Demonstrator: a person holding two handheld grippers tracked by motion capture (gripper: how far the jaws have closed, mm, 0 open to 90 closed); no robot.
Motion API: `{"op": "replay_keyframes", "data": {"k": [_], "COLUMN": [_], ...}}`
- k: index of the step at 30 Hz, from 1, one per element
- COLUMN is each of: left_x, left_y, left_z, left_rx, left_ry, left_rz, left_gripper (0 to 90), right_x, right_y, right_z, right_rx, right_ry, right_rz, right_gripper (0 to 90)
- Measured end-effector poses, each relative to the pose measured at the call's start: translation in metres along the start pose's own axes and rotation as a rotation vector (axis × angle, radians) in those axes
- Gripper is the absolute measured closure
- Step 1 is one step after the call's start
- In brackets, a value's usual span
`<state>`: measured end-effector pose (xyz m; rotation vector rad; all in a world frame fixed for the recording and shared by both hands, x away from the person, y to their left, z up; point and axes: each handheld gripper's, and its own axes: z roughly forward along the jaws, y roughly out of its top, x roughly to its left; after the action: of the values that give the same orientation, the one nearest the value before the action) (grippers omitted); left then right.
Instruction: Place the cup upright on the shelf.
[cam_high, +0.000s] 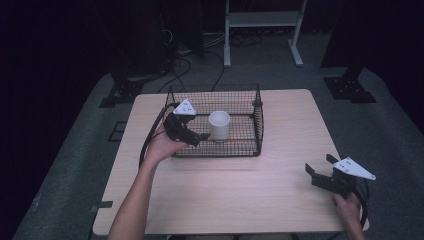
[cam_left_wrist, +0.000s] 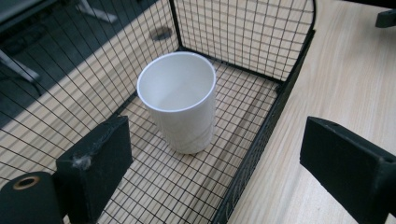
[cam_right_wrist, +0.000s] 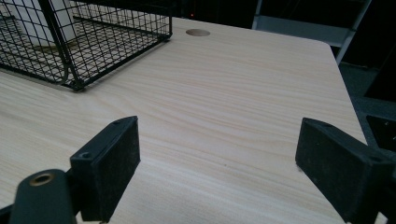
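Inside the wire basket (cam_high: 257, 120), a white cup (cam_left_wrist: 180, 100), likely light and slippery, awaits the left gripper (cam_left_wrist: 219, 163), jaws apart; right gripper (cam_right_wrist: 224, 163) likewise apart.

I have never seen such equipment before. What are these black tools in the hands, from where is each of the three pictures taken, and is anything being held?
A person sits at a wooden table and holds a hand tool with two black jaws in each hand. One picture looks down from above the table. The other two come from small cameras riding on the tools, so the black blocks at their bottom are each tool's own jaws. On the table stands a black wire basket with a white cup upright inside. The left gripper is open, one jaw inside the basket near the cup and one outside, not touching the cup. The right gripper is open over bare table. Nothing is held.
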<state>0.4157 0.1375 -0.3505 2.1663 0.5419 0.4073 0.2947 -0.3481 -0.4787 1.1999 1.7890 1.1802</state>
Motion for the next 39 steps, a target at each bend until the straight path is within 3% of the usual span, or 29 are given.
{"op": "replay_keyframes", "data": {"k": [15, 39], "left_x": [-0.023, -0.058], "left_y": [-0.021, -0.056], "left_z": [-0.023, -0.042], "left_rx": [-0.06, -0.129], "left_ry": [0.008, 0.024], "left_rz": [-0.006, -0.012], "left_gripper": [8.5, 8.4], "right_x": [0.0, 0.0], "right_y": [0.0, 0.0], "right_z": [0.0, 0.0], "right_rx": [0.0, 0.0], "right_ry": [-0.002, -0.004], "right_rz": [0.001, -0.002], "right_gripper": [13.1, 13.1]}}
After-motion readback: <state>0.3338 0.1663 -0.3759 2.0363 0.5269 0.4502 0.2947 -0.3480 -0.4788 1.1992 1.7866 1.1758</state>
